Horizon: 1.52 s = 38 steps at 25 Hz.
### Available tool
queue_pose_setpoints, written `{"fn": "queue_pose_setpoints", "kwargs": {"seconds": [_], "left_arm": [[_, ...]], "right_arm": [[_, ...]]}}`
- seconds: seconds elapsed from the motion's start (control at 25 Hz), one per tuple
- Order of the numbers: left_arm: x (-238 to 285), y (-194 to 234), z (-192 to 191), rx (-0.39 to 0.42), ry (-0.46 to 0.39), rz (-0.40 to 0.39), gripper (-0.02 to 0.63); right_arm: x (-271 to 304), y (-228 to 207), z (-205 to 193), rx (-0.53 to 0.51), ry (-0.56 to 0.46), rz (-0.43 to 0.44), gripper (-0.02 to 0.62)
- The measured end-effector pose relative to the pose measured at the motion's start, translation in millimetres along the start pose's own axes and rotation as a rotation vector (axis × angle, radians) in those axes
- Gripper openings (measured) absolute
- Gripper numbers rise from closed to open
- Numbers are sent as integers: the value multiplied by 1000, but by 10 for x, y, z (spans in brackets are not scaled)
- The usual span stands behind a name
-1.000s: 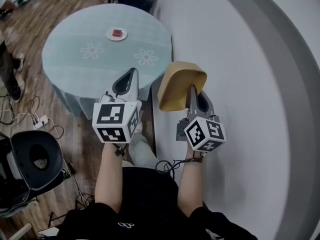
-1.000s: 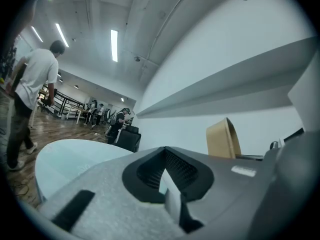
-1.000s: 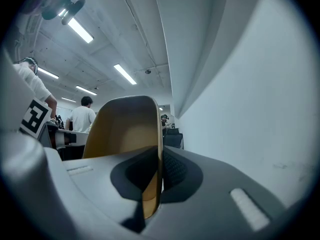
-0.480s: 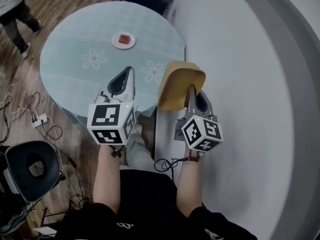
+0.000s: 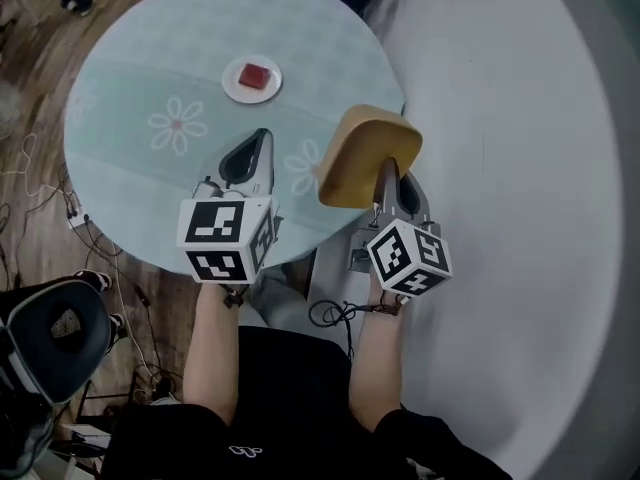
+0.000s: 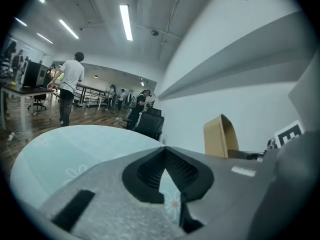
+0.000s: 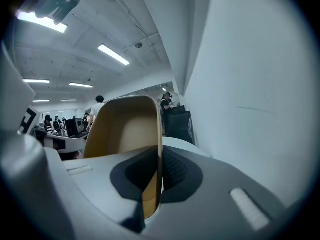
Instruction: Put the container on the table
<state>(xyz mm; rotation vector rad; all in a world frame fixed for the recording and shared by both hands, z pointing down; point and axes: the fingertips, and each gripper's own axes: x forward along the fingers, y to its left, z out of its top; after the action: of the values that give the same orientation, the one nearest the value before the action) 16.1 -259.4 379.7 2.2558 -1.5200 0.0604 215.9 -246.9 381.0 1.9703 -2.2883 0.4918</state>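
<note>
Head view: a round table [image 5: 140, 48] with a pale blue-green cover printed with white flowers fills the upper left. Near its far middle stands a small white plate [image 5: 238, 86] with a red piece [image 5: 258, 76] on it.

The left tongs [image 5: 260, 136] hang over the near part of the table, pointing away from the person, and hold nothing. In the left gripper view their tips meet, with only a small gap lower down through which the table cover shows.

The right tongs [image 5: 386, 168] are clenched on the container [image 5: 360, 148], a tan, rounded vessel. It is tipped on its side, with its hollow turned toward the tongs. It sits at the table's right edge, partly over the cover and partly past it, next to the white wall [image 5: 500, 168]. Whether it touches the table cannot be told. In the right gripper view one thin wall of the container stands edge-on between the two dark pads, pinched from both sides, and the hollow opens to the left.

A dark chair [image 5: 50, 328] stands on the wood floor at the lower left, with cables lying near it. In the left gripper view a person [image 6: 70, 84] in a white top stands well beyond the table.
</note>
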Motion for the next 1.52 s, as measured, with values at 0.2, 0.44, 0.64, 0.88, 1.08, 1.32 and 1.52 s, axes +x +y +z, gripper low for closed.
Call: {"fn": "queue_pose_setpoints", "kwargs": {"seconds": [0.2, 0.44, 0.64, 0.88, 1.08, 1.32, 1.52], "left_arm": [[439, -76, -135, 59, 95, -11, 2], [807, 169, -223, 91, 157, -2, 2], [1002, 450, -170, 85, 183, 16, 2], [1104, 807, -144, 61, 203, 44, 3], [1156, 978, -157, 53, 218, 51, 2], [1254, 977, -140, 50, 214, 27, 2], [1287, 836, -38, 57, 160, -7, 3]], "right_arm": [[453, -312, -347, 96, 123, -28, 12], [1029, -450, -861, 135, 283, -61, 12], [1438, -592, -1376, 124, 477, -138, 14], [1817, -619, -1800, 63, 638, -219, 15], [1998, -516, -1892, 30, 654, -229, 91], [1881, -389, -992, -20, 299, -256, 43], [1604, -22, -231, 7, 12, -102, 11]]}}
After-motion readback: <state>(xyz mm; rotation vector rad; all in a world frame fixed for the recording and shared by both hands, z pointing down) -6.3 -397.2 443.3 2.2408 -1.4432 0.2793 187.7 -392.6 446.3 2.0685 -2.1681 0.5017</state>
